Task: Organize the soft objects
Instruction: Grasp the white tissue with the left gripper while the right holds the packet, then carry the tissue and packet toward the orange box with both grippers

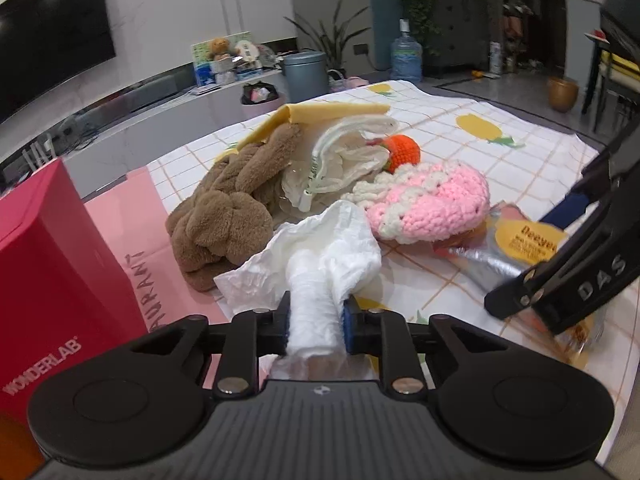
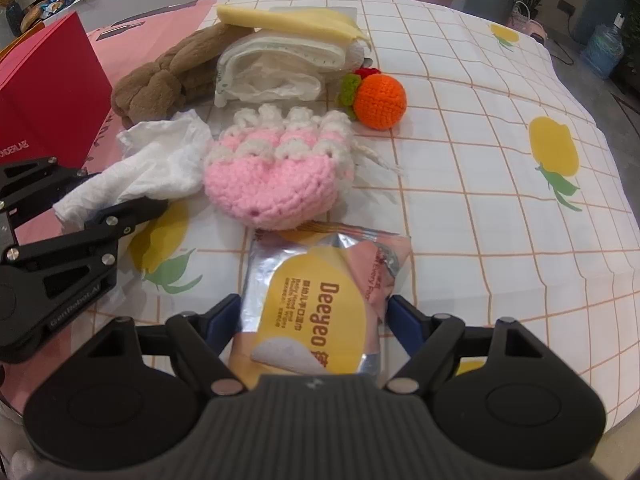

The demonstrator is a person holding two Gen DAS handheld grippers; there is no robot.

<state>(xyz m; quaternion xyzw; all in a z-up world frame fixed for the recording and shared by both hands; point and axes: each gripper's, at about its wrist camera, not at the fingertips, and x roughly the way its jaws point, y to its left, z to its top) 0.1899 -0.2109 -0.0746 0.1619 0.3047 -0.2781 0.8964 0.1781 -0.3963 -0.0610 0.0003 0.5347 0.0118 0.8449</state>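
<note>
My left gripper (image 1: 315, 320) is shut on a crumpled white tissue (image 1: 320, 252), also seen in the right wrist view (image 2: 152, 164). My right gripper (image 2: 314, 316) has its jaws around a yellow and silver Deeyeo wipes pack (image 2: 320, 300), touching its sides; the pack also shows in the left wrist view (image 1: 516, 244). Ahead lie a pink and white crocheted piece (image 2: 276, 168), an orange crocheted fruit (image 2: 378, 100), a brown plush toy (image 2: 160, 80), a white folded diaper (image 2: 272, 68) and a yellow cloth (image 2: 288, 20).
A red WONDERLAB box (image 1: 52, 264) stands at the left on a pink paper bag (image 1: 132, 216). The table carries a checked cloth with yellow fruit prints (image 2: 480, 184). A grey bin (image 1: 306, 76) and a water bottle (image 1: 406, 56) stand beyond the table.
</note>
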